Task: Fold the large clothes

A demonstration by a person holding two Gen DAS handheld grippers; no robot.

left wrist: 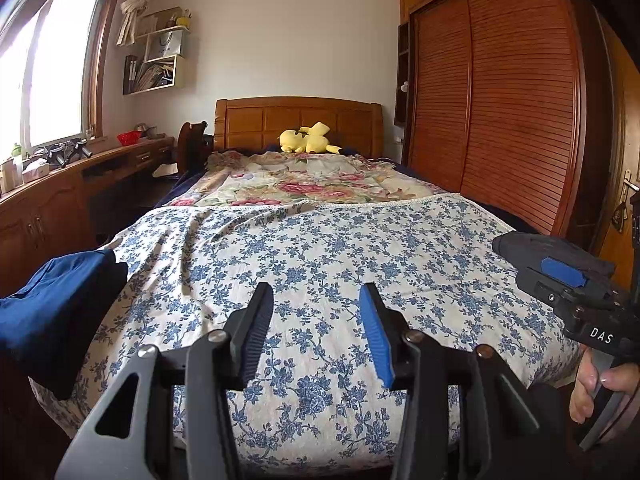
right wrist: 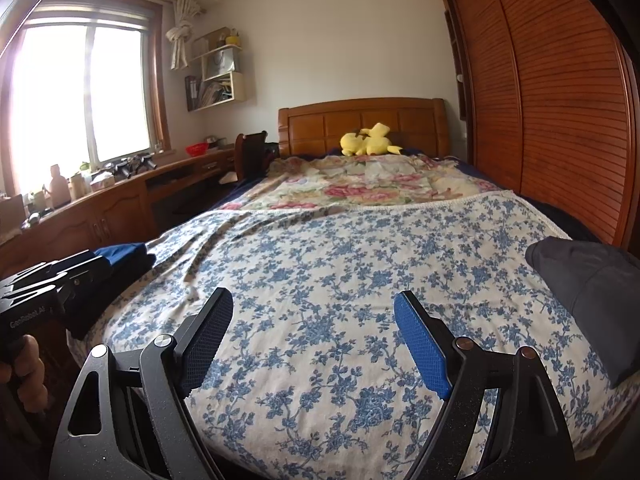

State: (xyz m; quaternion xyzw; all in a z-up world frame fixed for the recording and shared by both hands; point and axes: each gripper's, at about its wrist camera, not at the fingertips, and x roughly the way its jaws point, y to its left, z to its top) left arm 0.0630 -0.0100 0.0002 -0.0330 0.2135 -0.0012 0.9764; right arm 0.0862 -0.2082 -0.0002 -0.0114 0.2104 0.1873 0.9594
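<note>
Left gripper (left wrist: 316, 312) part open, empty, low centre, over the floral bedspread (left wrist: 320, 248). Right gripper (right wrist: 316, 332) wide open, empty. Blue garment (left wrist: 52, 308) folded at lower left on the bed edge; dark garment (right wrist: 592, 296) at right edge. Yellow plush (left wrist: 306, 138) by the headboard. Right gripper body reads "DAS".

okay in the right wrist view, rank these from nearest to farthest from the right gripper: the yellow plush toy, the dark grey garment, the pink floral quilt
1. Dark grey garment, just right of the right gripper, on the bed's near corner.
2. Pink floral quilt, mid-bed, beyond the blue floral cover.
3. Yellow plush toy, at the headboard.
</note>
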